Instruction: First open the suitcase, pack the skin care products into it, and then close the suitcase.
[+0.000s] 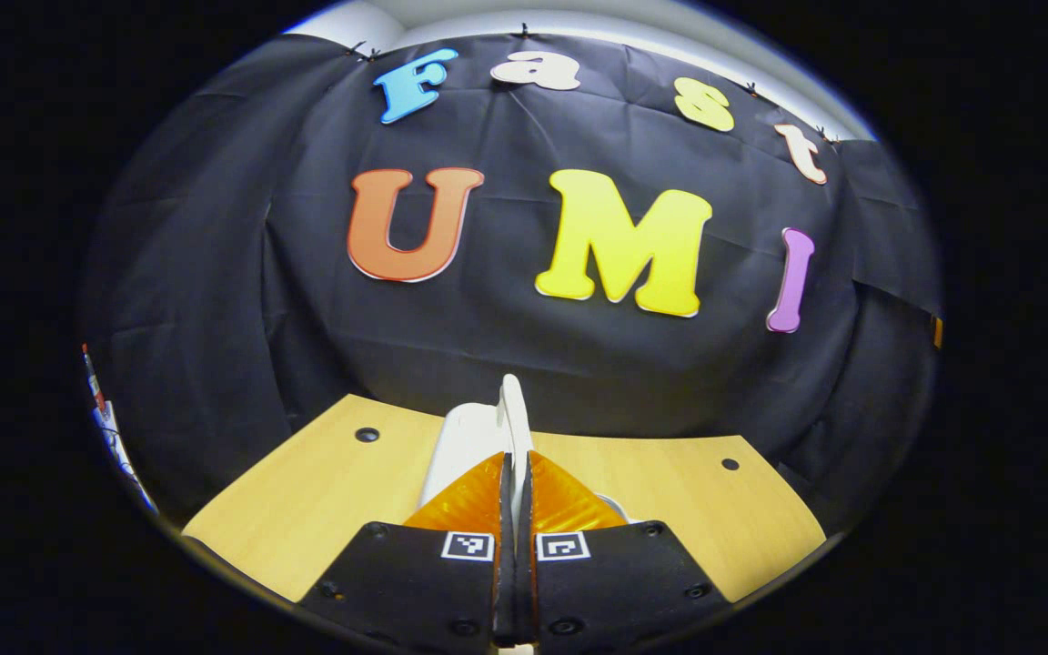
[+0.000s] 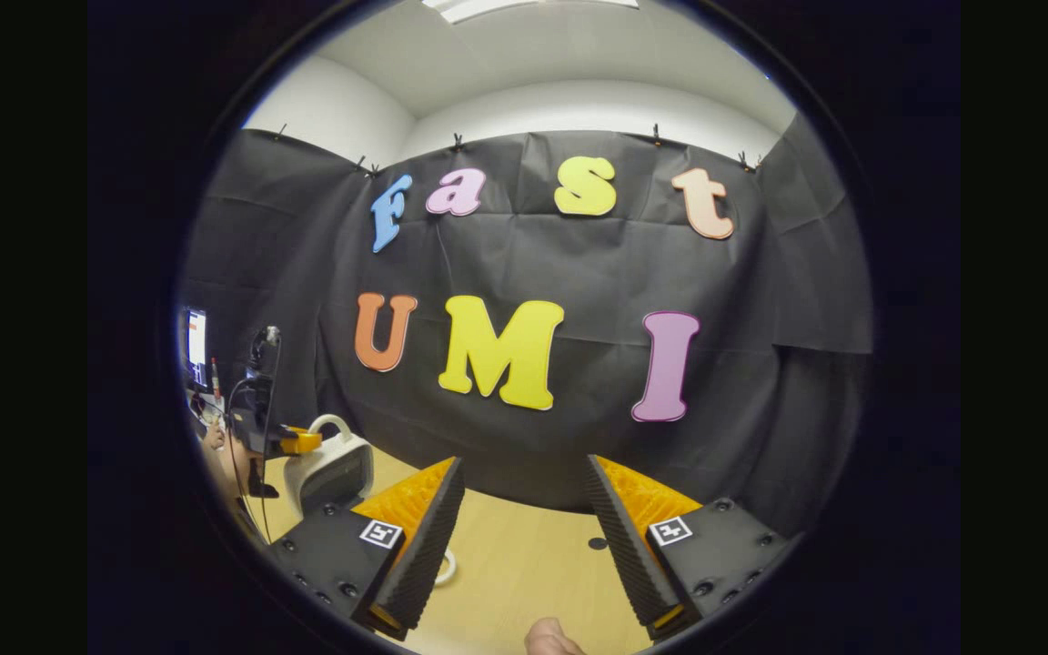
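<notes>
The left gripper [image 1: 515, 509] is pinched together on the handle [image 1: 515, 418] of the small white suitcase [image 1: 465, 446] standing upright on the counter [image 1: 324, 482], while the right gripper [image 2: 524, 518], fingers spread and empty, hangs well off to the suitcase's right.

bare table [image 2: 524, 564] right of upright suitcase [image 2: 335, 473]

The suitcase [image 2: 335, 468] is standing upright on the wooden table [image 2: 524, 564], a small white hard-shell case with a curved white handle [image 1: 514, 414] on top. In the left gripper view it is sitting just past the fingertips. In the right gripper view its ribbed side panel is facing outward, well left.
</notes>
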`<control>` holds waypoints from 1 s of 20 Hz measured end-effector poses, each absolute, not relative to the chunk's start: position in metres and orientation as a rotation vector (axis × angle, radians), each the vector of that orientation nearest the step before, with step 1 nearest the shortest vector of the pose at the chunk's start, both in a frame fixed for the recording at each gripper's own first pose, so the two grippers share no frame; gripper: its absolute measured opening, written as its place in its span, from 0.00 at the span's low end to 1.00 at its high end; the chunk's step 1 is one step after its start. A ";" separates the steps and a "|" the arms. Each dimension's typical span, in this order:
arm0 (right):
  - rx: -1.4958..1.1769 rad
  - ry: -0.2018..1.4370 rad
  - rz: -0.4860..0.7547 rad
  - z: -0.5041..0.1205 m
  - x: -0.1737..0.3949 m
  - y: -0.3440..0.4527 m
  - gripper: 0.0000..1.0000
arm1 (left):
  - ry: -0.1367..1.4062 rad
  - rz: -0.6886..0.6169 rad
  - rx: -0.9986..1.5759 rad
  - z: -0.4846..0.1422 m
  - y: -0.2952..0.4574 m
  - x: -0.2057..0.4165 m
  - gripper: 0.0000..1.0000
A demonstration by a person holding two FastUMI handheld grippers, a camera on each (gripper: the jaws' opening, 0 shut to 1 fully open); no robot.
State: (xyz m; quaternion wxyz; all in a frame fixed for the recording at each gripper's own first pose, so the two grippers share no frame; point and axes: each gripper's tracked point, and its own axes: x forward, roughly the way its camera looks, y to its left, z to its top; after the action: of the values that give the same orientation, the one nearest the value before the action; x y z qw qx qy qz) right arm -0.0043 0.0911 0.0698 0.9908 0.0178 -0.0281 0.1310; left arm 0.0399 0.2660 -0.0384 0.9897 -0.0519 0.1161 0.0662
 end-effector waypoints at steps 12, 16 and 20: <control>0.066 0.072 0.222 0.006 -0.005 0.026 0.80 | 0.496 -0.048 0.058 -0.172 0.107 0.103 0.03; 0.075 0.131 0.193 -0.018 -0.005 0.011 0.80 | 0.585 -0.032 0.117 -0.227 0.092 0.107 0.03; 0.072 0.159 0.167 -0.031 -0.006 0.003 0.78 | 0.615 -0.071 0.242 -0.248 0.083 0.097 0.03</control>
State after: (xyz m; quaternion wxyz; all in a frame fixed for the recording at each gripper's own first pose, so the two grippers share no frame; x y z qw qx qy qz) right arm -0.0063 0.0030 -0.0307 0.9927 0.0359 0.0793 0.0835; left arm 0.0973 0.0825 -0.2476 0.9453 0.1188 0.3017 -0.0346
